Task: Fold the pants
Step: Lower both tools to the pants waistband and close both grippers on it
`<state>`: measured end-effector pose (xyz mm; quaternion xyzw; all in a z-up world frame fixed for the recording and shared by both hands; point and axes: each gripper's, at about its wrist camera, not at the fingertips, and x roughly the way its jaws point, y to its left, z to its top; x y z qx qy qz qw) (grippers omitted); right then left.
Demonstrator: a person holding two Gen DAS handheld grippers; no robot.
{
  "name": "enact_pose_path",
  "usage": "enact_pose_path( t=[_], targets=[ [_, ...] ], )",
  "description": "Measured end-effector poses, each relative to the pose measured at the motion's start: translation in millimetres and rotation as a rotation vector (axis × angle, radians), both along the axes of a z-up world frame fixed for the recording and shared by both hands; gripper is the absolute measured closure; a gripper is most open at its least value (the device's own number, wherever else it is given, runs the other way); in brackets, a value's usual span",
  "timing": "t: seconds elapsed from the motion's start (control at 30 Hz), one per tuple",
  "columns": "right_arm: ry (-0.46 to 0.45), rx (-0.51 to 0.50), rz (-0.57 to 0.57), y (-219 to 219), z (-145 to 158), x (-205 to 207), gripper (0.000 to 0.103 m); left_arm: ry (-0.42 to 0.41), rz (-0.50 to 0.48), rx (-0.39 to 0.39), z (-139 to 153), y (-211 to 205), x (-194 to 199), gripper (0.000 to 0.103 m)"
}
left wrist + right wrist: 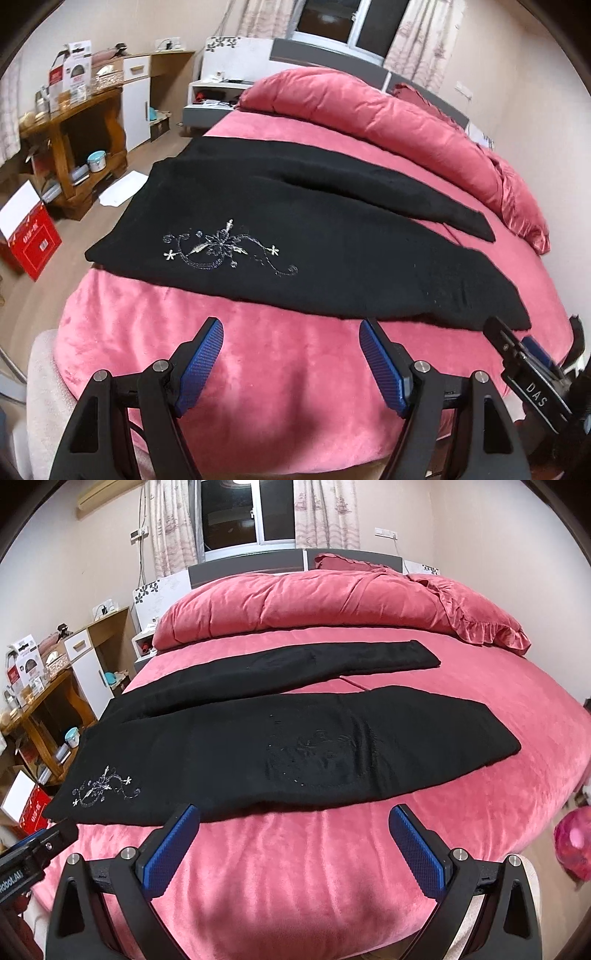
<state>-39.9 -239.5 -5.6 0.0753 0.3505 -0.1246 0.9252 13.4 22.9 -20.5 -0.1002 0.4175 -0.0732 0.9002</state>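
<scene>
Black pants (314,236) (258,738) lie spread flat across the pink bed (258,369) (295,867), waist at the left, both legs running to the right and splayed apart. Silver flower embroidery (225,247) (105,788) marks the near leg close to the waist. My left gripper (291,328) is open just short of the near leg's front edge, nothing between its blue pads. My right gripper (295,814) is open too, at the same edge further right. Each gripper shows at the border of the other's view: the right gripper (535,343) and the left gripper (40,843).
A rolled pink duvet (314,598) and pillow (476,605) lie at the head of the bed. Left of the bed stand a wooden table (74,122), white cabinets (136,96), a red box (33,240) and papers on the floor (122,188).
</scene>
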Motion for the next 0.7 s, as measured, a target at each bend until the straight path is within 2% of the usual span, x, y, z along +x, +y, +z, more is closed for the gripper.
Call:
enact_pose_path(
  t=[0.13,0.2,0.33,0.53,0.6,0.7],
  targets=[
    [-0.007,0.050,-0.014,-12,-3,3,0.000,-0.017,0.033,-0.001,-1,13,8,0.025],
    [-0.018,0.067,-0.017,-20,-6,4,0.000,0.008,0.075,-0.015,-6,28,16,0.025],
    [0.079,0.122,-0.049,-44,-18,17,0.000,0.048,0.175,-0.046,-17,62,30,0.025],
    [0.102,0.163,-0.114,-97,-28,24,0.000,0.076,0.317,-0.030,-33,111,46,0.026],
    [0.096,0.221,-0.129,-119,-32,25,0.000,0.075,0.380,0.013,-35,126,49,0.027],
    [0.112,0.257,-0.178,-149,-40,27,0.000,0.034,0.489,0.212,-30,140,52,0.032]
  ],
)
